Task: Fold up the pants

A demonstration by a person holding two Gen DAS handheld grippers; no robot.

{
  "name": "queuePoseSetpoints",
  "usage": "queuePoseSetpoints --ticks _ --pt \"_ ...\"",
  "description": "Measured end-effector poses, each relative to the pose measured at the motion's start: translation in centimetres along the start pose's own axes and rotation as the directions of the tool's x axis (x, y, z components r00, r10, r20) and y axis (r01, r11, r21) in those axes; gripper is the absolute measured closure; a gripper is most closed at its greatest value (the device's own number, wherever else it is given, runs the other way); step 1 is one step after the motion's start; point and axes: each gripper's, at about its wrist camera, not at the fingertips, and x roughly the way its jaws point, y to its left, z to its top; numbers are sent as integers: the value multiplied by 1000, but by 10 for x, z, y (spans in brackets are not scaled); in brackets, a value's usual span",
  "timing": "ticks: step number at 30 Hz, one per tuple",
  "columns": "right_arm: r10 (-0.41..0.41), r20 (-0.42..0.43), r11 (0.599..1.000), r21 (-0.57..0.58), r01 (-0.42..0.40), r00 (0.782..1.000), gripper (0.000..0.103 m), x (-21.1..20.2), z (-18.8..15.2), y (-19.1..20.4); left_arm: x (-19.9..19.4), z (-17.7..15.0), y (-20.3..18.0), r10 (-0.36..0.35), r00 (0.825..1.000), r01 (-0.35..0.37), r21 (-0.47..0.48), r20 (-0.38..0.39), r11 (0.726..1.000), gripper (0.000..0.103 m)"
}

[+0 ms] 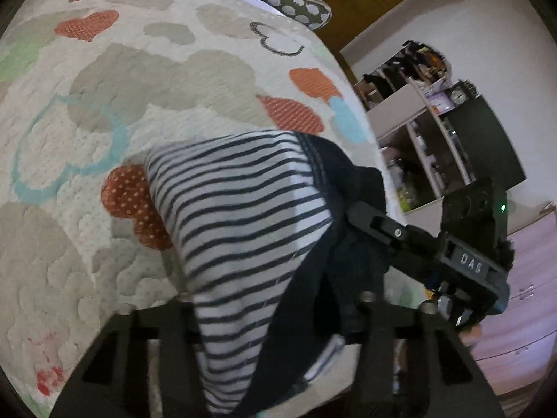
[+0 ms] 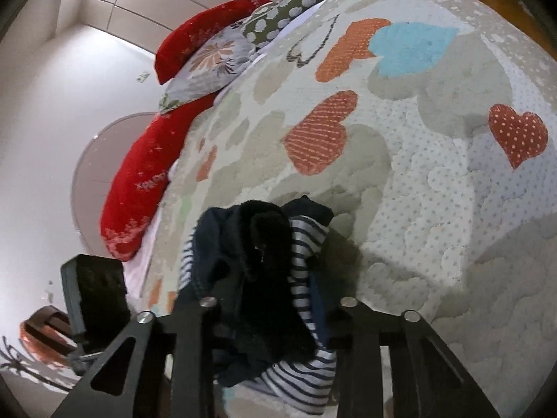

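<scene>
The pants (image 1: 243,216) are white with dark stripes and a dark navy waistband, and lie on a quilted bed cover (image 1: 104,104). In the left wrist view they run between my left gripper's (image 1: 275,317) fingers, which are shut on the striped cloth. My right gripper (image 1: 369,223) shows there too, clamped on the dark waistband at the right. In the right wrist view the bunched pants (image 2: 264,278) fill my right gripper (image 2: 275,306), which is shut on them. The fingertips are hidden by cloth in both views.
The bed cover (image 2: 417,209) has hearts and cloud shapes. Red pillows (image 2: 139,188) and a dotted pillow (image 2: 296,3) lie at the head of the bed. Shelves (image 1: 428,132) and a drawer unit (image 1: 522,296) stand beyond the bed's right edge.
</scene>
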Motion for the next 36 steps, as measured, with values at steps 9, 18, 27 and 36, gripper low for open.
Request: queuePoseSetpoints --ticks 9,18,27,36 --pt "-20 27 996 -83 22 999 72 9 38 35 -9 58 2 60 996 -61 15 64 998 58" --pt "-117 47 984 -130 122 992 70 59 96 46 21 119 37 146 989 -144 -54 36 988 44" --pt "-387 200 867 -252 429 900 36 46 93 53 -13 80 29 210 976 -211 21 63 977 30" --pt "-177 87 919 -342 196 980 76 45 58 90 -46 31 48 333 933 -326 -73 138 943 28"
